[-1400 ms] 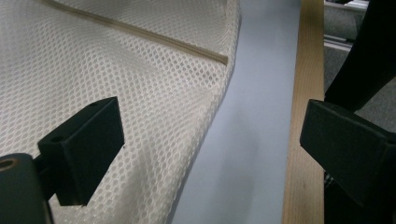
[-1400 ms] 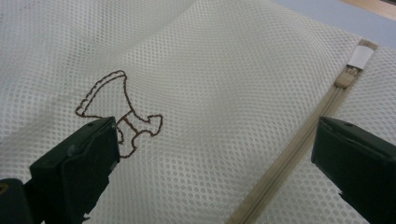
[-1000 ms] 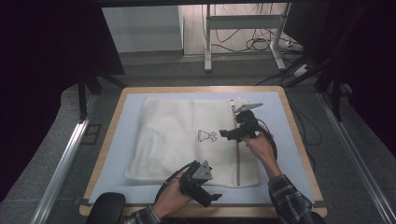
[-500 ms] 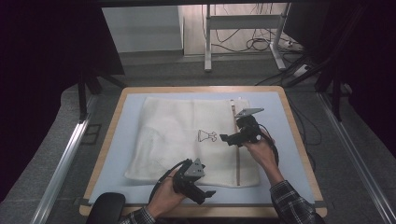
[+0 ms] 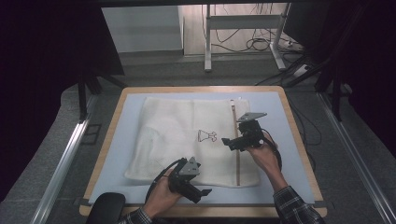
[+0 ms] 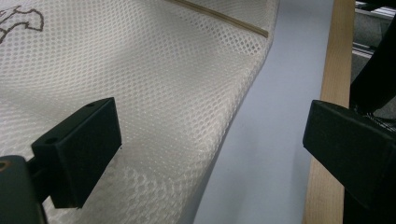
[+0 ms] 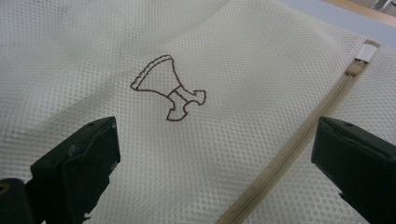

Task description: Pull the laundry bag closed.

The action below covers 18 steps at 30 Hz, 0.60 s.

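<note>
White mesh bag [image 5: 187,135] lies flat on my table [image 5: 289,116]. My left gripper [image 5: 198,192] gapes wide at its near edge; my right gripper [image 5: 229,142], equally wide, hovers empty beside the zip [image 5: 236,154].

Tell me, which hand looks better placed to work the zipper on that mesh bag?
Probably the right gripper: its open jaws hover over the mesh bag beside the zipper. The left gripper sits at the bag's near corner.
</note>
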Motion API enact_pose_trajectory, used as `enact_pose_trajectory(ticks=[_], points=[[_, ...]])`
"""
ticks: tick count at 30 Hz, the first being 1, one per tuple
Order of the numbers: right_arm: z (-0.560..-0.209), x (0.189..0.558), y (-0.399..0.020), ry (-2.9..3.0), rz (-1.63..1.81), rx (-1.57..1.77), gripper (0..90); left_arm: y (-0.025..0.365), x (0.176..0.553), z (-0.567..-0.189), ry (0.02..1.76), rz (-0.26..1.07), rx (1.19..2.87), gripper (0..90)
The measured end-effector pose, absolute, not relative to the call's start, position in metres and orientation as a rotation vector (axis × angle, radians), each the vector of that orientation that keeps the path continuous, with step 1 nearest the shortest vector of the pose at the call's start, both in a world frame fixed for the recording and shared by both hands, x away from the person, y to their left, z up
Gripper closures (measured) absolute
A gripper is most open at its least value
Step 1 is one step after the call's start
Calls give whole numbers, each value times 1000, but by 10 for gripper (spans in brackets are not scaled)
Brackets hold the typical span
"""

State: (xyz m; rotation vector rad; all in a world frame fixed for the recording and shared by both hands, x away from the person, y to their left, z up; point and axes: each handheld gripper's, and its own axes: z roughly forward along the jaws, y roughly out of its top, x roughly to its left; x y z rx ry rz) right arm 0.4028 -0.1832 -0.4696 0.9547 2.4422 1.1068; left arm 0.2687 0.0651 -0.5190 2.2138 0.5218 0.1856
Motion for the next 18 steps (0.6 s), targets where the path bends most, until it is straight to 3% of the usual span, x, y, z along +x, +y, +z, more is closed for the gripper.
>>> enact_pose_trajectory(ticks=[18], points=[[-468, 378, -190, 2441, 1120, 914, 0, 78, 269, -516, 551, 221, 2213, 32]])
